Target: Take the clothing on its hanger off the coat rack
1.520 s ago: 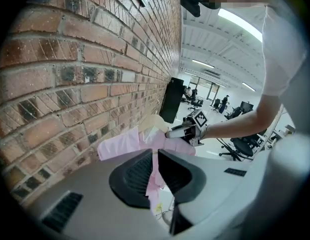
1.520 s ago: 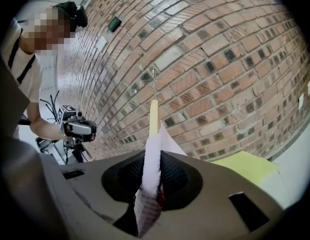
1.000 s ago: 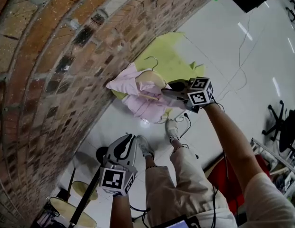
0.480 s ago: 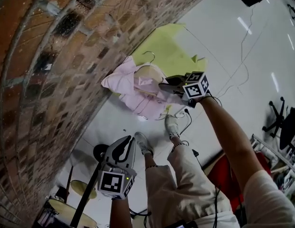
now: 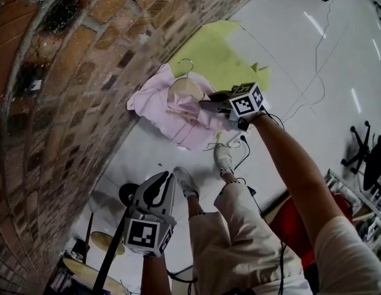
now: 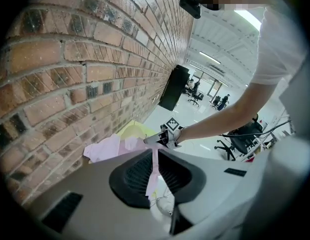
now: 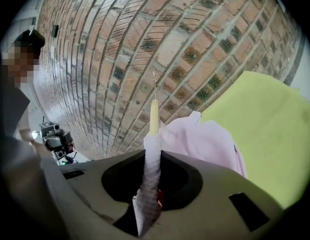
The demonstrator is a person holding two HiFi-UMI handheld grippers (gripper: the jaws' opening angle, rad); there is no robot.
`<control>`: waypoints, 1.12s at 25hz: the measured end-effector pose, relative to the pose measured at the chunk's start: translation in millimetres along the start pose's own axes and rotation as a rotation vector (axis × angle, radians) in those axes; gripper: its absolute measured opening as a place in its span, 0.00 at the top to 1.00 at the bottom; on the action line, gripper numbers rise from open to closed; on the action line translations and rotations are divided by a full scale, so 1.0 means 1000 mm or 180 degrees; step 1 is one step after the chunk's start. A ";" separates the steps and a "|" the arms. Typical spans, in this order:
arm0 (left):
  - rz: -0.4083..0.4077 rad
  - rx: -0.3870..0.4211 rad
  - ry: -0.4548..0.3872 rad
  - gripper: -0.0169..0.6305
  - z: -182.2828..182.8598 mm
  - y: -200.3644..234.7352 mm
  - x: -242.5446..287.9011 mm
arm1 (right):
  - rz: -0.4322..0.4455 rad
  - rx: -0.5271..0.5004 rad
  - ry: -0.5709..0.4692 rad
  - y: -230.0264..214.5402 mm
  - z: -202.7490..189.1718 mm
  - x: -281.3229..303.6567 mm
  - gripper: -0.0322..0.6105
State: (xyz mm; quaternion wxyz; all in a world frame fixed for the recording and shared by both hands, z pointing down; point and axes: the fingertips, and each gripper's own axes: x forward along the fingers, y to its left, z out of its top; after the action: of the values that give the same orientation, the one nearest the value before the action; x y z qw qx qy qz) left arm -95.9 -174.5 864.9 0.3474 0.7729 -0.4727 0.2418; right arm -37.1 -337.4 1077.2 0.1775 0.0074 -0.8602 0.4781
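Note:
A pink garment hangs on a pale wooden hanger with a metal hook, held in the air beside the brick wall. My right gripper is shut on the cloth-covered hanger arm. In the right gripper view the hanger's neck and hook rise above the jaws. My left gripper hangs low by the person's legs, jaws together with nothing in them. In the left gripper view the pink garment and the right gripper are far ahead.
The brick wall fills the left side. A yellow-green mat lies on the pale floor behind the garment. A dark pole with round pale discs stands at bottom left. Cables run by the person's shoes. An office chair is at right.
The right gripper has carried the garment and hanger slightly up and left in the head view. The left gripper has stayed low and shut.

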 end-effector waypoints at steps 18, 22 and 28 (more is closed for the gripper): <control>0.0094 -0.0138 0.0058 0.91 -0.036 0.012 0.006 | -0.0903 0.0245 0.0177 -0.101 -0.026 0.022 0.82; 0.0084 -0.0111 -0.0001 0.91 -0.025 0.005 0.006 | -0.1511 -0.0025 0.0357 -0.119 -0.028 0.015 0.73; 0.0102 -0.0085 -0.0027 0.91 -0.005 -0.011 -0.008 | -0.2119 -0.0184 0.0108 -0.106 0.007 -0.023 0.51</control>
State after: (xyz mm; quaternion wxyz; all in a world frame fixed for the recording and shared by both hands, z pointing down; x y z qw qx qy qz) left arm -89.6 -162.8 858.9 0.3517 0.7615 -0.4897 0.2378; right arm 1.7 -404.6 1153.6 0.3383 0.2750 -0.8207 0.3694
